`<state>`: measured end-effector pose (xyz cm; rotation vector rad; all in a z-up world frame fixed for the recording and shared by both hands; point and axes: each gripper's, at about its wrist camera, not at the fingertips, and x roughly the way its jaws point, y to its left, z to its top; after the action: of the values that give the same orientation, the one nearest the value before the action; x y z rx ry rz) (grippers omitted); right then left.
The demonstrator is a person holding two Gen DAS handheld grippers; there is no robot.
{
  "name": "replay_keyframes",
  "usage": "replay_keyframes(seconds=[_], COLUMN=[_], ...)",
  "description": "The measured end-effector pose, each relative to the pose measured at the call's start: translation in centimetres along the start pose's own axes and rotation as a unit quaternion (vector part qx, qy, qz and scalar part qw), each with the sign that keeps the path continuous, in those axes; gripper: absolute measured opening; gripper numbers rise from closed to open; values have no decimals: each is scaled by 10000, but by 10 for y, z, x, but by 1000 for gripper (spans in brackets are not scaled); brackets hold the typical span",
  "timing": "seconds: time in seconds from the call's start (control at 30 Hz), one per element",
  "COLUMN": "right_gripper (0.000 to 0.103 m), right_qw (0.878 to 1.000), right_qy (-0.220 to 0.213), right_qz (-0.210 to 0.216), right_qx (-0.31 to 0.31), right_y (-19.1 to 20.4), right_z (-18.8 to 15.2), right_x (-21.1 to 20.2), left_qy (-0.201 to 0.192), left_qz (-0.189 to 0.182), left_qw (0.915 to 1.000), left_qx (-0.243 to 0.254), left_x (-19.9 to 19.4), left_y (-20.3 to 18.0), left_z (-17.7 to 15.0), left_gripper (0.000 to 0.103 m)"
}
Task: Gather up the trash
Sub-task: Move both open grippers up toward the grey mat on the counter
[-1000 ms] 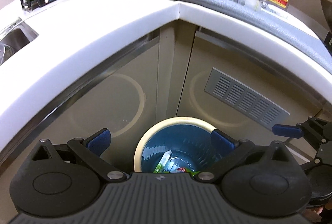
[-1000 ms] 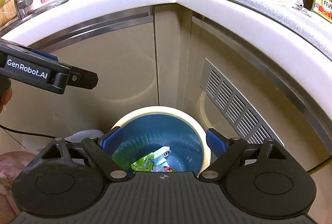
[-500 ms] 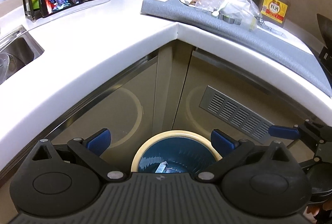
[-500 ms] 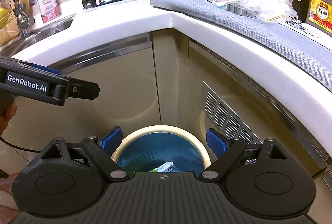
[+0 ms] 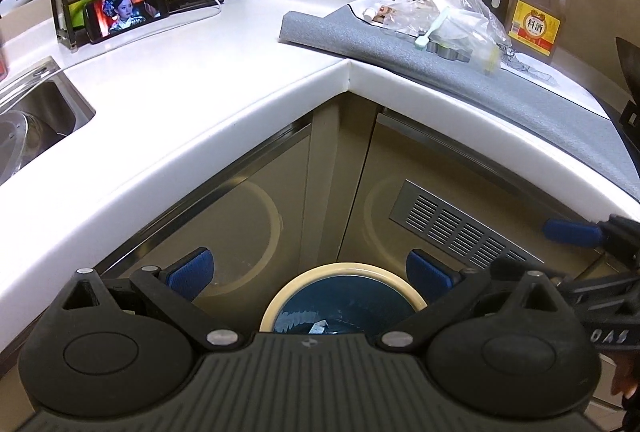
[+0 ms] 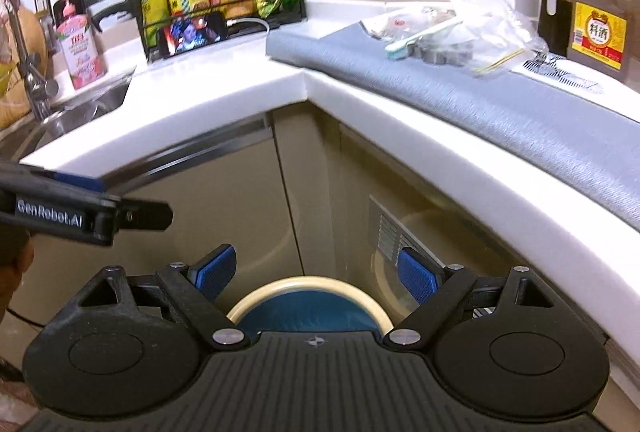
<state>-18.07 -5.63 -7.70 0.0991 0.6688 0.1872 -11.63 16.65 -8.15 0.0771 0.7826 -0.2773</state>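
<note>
So we've got both claws parked over the bin, which sits on the floor tucked into the inside corner of the cabinets. That spot makes sense: it's right under where the two runs of table meet, so anything picked off either side is a short drop away.

Left claw has its pads spread wide with nothing between them, and the right claw is the same, wide apart and empty. Our read is that they're like this because there's nothing to carry right now. A few scraps lie at the bottom of the blue liner, so some trash is already in.

What's left looks to be up on the table: a heap of clear plastic bags and wrappers sitting on the grey mat on the right-hand side, with a pale toothbrush lying across it and some metal cutters just beside. Whether the cutters count as trash, we can't tell.

Both claws point down toward the bin but the table fills the upper view, so we'd guess the next reach goes up to that pile. The bags are floppy and slick, so a pinch on a bunched part seems the safest bet.
</note>
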Motion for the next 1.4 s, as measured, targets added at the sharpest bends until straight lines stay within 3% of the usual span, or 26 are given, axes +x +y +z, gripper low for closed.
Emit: replay_keyframes(seconds=[0.47, 0.93, 1.4], right_gripper=[90, 91, 92], right_qw=[9988, 9944, 9927], right_qy=[-436, -892, -982], right_qz=[-142, -545, -690], right_qx=[141, 178, 147], right_y=[-19, -50, -66], right_z=[20, 47, 59], right_x=[-15, -21, -16], left_qy=[-72, -126, -151], left_qz=[0, 34, 56], left_qw=[10000, 9999, 9999], left_qx=[-5, -29, 3], left_x=[-1, 0, 2], left_y=[-1, 0, -1], left_z=[9, 19, 30], left_gripper=[103, 103, 103])
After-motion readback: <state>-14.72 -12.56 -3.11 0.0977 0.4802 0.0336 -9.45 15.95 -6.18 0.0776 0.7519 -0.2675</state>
